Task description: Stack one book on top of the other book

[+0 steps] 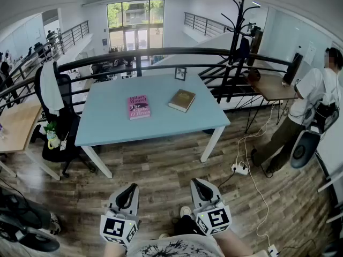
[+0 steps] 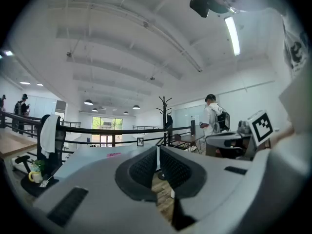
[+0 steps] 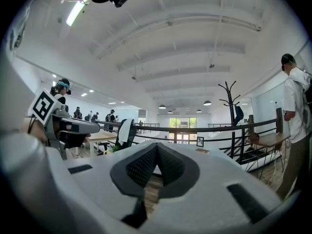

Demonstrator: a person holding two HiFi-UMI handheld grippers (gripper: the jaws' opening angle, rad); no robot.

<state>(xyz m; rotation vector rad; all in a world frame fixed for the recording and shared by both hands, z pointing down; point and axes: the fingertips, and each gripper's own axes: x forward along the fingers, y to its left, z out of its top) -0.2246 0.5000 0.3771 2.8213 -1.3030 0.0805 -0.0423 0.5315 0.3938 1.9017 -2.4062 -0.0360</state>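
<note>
A pink book [image 1: 139, 107] lies flat on the light blue table [image 1: 107, 127], left of centre. To its right, apart from it, lies an olive-brown book [image 1: 182, 100], turned at an angle. Both grippers hang well short of the table, over the wooden floor at the bottom of the head view. My left gripper [image 1: 129, 191] is shut with nothing in it, and so is my right gripper [image 1: 199, 186]. In the left gripper view the pink book [image 2: 113, 154] shows as a thin strip on the tabletop beyond the shut left gripper [image 2: 158, 152]. The right gripper [image 3: 157, 149] points level at the table's edge.
A small picture frame [image 1: 180, 73] stands at the table's far edge. A black office chair [image 1: 56, 119] with a white cloth sits at the left. A coat rack [image 1: 234, 42] and a person [image 1: 300, 111] beside a wooden desk are at the right. Cables and a power strip [image 1: 239, 168] lie on the floor.
</note>
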